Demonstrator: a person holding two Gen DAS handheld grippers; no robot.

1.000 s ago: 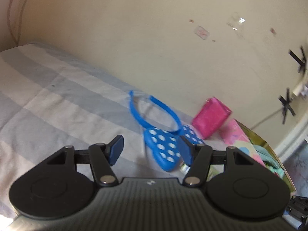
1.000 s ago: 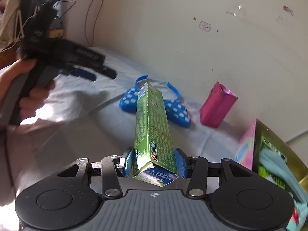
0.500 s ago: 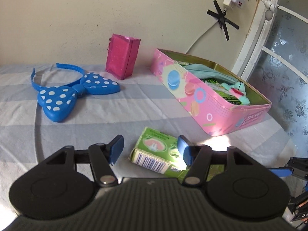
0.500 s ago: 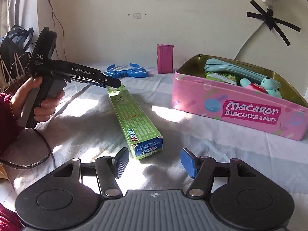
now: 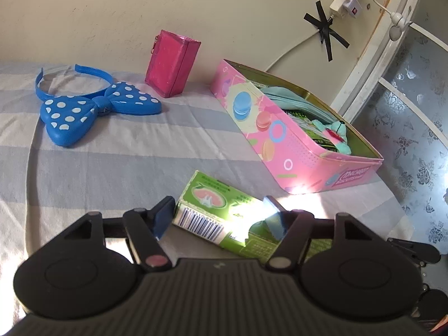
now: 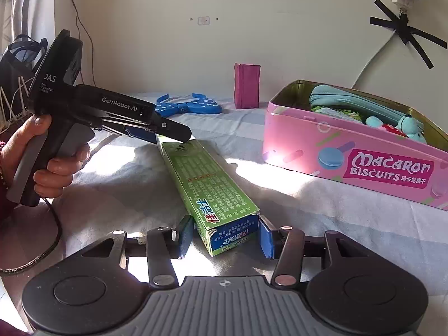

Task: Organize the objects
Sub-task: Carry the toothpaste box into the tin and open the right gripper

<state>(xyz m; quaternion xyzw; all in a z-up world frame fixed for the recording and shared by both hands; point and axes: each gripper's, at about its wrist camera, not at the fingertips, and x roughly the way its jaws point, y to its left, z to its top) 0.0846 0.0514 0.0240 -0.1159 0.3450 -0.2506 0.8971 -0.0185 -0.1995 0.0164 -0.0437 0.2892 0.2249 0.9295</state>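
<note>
A long green toothpaste box (image 6: 212, 187) lies flat on the striped bedsheet (image 5: 117, 165). Its near end sits between the blue pads of my right gripper (image 6: 225, 235), whose jaws are closing; a thin gap still shows at the left pad. The box's far end (image 5: 212, 207) lies between the fingers of my left gripper (image 5: 219, 214), whose jaws are opening and do not press on it. In the right wrist view a hand holds the left gripper (image 6: 179, 137) over that far end. The open pink biscuit tin (image 6: 350, 165) stands to the right with soft items inside.
A blue polka-dot bow headband (image 5: 92, 106) and an upright pink pouch (image 5: 172, 64) sit near the wall. Tape crosses and a cable mark the wall (image 6: 403, 33). A patterned glass door (image 5: 414, 128) borders the bed on the right. A dark bag (image 6: 16, 67) stands at far left.
The right gripper held the box upright in the air, laid it on the bed and let go; its jaws now narrow around the near end. The left gripper swung from the headband to the box.
</note>
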